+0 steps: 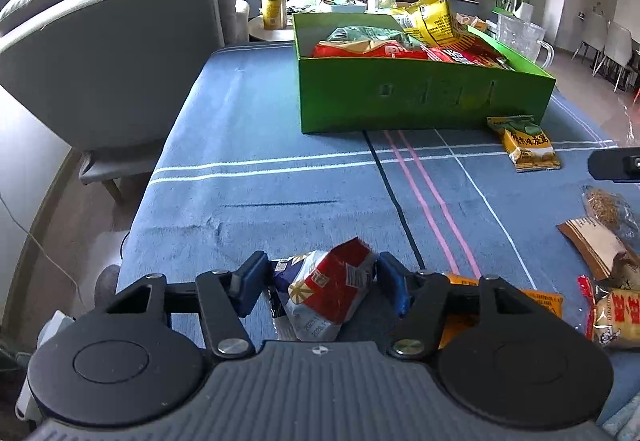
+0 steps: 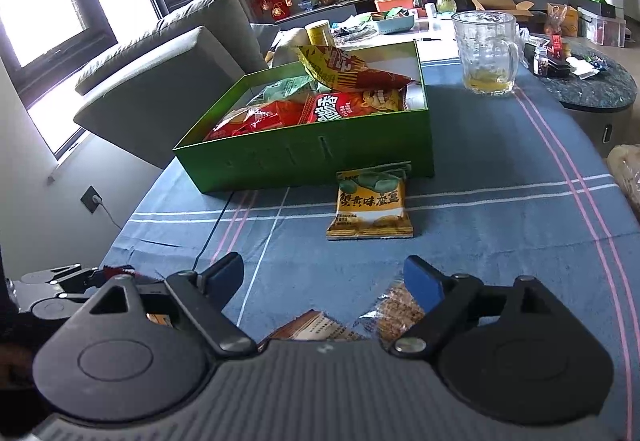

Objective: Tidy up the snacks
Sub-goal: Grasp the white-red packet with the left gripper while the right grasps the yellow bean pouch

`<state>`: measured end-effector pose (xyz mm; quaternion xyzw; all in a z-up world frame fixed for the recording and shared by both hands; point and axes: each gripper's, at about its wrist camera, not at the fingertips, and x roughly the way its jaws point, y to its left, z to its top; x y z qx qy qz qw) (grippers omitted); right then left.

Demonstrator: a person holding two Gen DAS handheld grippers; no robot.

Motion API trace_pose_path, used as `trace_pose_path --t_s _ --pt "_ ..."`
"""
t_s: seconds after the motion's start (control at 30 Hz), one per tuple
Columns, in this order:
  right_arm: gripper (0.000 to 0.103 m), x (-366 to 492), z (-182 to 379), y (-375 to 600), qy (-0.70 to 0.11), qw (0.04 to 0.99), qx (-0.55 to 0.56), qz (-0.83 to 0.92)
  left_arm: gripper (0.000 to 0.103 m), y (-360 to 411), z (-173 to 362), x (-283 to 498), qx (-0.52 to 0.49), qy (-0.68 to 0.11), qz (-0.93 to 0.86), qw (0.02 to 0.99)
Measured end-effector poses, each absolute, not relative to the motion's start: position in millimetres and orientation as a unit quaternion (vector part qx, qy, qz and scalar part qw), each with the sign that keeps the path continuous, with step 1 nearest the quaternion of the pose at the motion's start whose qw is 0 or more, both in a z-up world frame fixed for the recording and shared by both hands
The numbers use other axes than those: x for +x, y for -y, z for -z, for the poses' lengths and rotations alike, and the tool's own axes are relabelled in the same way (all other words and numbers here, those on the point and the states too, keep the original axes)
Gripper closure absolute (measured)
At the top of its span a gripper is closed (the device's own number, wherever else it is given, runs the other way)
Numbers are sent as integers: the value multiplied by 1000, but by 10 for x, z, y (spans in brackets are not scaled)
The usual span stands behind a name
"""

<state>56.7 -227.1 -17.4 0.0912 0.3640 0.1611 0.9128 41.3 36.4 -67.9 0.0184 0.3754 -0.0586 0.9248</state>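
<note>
My left gripper is shut on a red, white and blue snack packet, held low over the blue tablecloth near the table's front edge. A green box with several snack bags stands at the far side; it also shows in the right wrist view. A yellow bean snack packet lies just in front of the box, also in the left wrist view. My right gripper is open and empty above a brown packet and a clear packet of grains.
More packets lie at the right in the left wrist view: an orange one, a brown one, a red-yellow one. A glass mug stands beyond the box. A grey sofa is left of the table.
</note>
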Motion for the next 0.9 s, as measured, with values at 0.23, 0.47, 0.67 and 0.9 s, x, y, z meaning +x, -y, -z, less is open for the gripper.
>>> trace_pose_path --t_s 0.23,0.47,0.67,0.9 --pt "30 798 181 2143 -365 920 54 -130 48 -352 539 325 7 -355 64 933" --pt "27 1197 255 2023 -377 922 23 -86 48 -340 360 299 -3 -330 74 941" --pt "24 1429 336 1938 -394 917 12 -60 48 -308 272 325 -7 -320 81 944" --pt "24 1565 436 1928 -412 910 22 -46 48 -300 252 380 -12 -318 78 945"
